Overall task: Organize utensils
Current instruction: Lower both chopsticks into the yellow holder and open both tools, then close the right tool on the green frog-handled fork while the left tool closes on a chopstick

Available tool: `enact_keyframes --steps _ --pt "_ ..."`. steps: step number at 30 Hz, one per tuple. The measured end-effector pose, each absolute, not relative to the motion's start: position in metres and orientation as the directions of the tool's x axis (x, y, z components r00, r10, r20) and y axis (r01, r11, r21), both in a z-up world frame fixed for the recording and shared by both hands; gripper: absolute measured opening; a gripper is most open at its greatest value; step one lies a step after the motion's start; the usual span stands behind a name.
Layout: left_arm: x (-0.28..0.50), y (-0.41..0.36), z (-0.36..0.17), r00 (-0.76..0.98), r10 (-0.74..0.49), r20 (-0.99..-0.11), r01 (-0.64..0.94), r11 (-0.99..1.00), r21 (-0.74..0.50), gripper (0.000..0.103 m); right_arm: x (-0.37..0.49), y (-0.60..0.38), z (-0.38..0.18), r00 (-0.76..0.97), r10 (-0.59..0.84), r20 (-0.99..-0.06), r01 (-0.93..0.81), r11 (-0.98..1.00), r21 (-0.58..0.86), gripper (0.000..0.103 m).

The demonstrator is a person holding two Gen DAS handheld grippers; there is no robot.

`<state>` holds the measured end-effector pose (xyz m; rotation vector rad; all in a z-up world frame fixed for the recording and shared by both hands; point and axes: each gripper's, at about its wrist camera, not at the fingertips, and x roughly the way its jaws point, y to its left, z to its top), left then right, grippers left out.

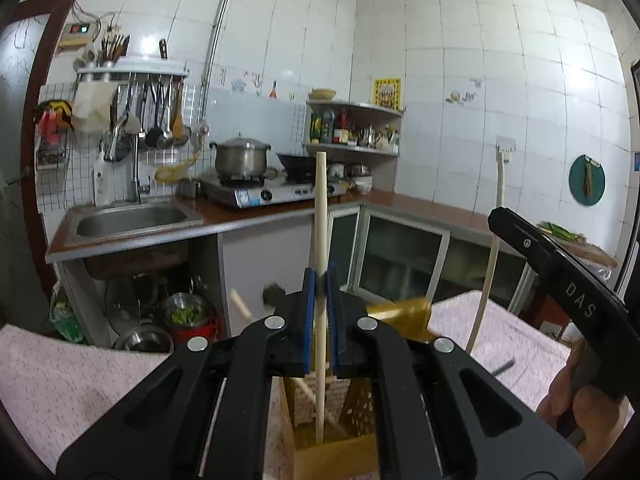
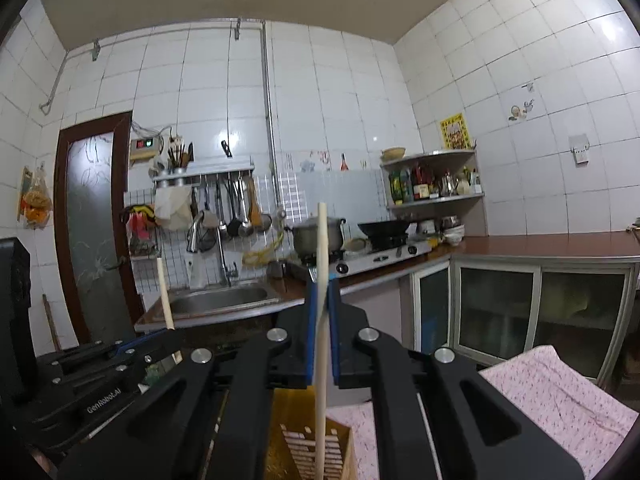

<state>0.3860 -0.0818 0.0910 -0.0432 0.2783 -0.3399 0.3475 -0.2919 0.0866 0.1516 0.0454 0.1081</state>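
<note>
Gripping one pale wooden chopstick (image 1: pixel 320 216) w/ left gripper (image 1: pixel 321 280), blue pads closed tight on its shaft, stick standing near upright. Dipping its lower end into yellow slotted utensil holder (image 1: pixel 336 452) on pink patterned cloth (image 1: pixel 500 332) (a second stick leaning inside holder).

Pinching another chopstick (image 2: pixel 322 280) w/ right gripper (image 2: pixel 322 300), jaws likewise clamped, also near vertical, bottom end going down into same holder (image 2: pixel 308 452). Showing kitchen counter w/ sink (image 1: pixel 132 218) and stove behind, well apart.
</note>
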Motion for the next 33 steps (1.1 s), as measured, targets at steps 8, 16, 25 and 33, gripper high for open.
enact_keyframes --steps 8,16,25,33 --pt "0.382 -0.071 0.072 0.881 -0.341 -0.327 0.320 0.940 -0.117 0.004 0.347 -0.291 0.058 0.982 0.148 -0.121 -0.130 0.980 0.150 0.008" --pt "0.353 -0.052 0.075 0.869 -0.305 -0.391 0.279 0.952 -0.122 0.055 0.324 -0.302 0.052 0.973 0.136 -0.187 -0.100 0.977 0.188 0.031" --pt "0.306 -0.013 0.050 0.787 -0.270 -0.554 0.230 0.963 -0.142 0.094 0.280 -0.302 0.029 0.927 0.109 -0.360 -0.056 0.986 0.155 0.057" --pt "0.274 0.000 0.014 0.645 -0.273 -0.714 0.214 0.961 -0.174 0.098 0.236 -0.280 -0.005 0.817 0.134 -0.561 -0.104 0.991 0.086 0.068"
